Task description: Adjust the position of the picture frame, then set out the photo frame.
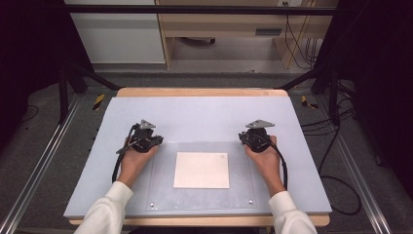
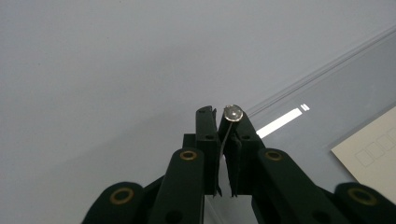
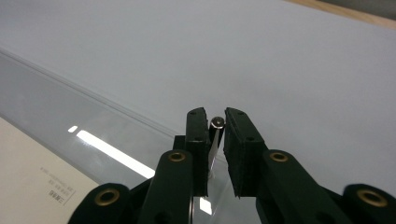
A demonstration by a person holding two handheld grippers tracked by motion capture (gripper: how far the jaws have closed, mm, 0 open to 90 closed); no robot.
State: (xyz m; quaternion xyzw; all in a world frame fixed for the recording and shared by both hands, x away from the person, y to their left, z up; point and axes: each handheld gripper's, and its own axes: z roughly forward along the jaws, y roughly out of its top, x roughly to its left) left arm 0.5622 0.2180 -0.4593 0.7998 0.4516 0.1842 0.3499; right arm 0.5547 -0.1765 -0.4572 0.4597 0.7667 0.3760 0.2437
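A clear plastic sheet (image 1: 164, 181) lies on the pale grey board (image 1: 204, 114) with a white paper (image 1: 201, 169) under it. My left gripper (image 1: 152, 140) sits at the sheet's far left corner. In the left gripper view, the left gripper (image 2: 223, 114) is shut on a small round-headed metal screw (image 2: 232, 113). My right gripper (image 1: 249, 139) sits at the far right corner. In the right gripper view, the right gripper (image 3: 215, 116) stands slightly open around another screw (image 3: 217, 122), which leans on the left jaw.
Two more small screws (image 1: 152, 204) (image 1: 251, 201) mark the sheet's near corners. The board rests on a wooden table (image 1: 195, 91) inside a dark metal frame (image 1: 195, 9). Cables (image 1: 341, 185) trail on the floor at the right.
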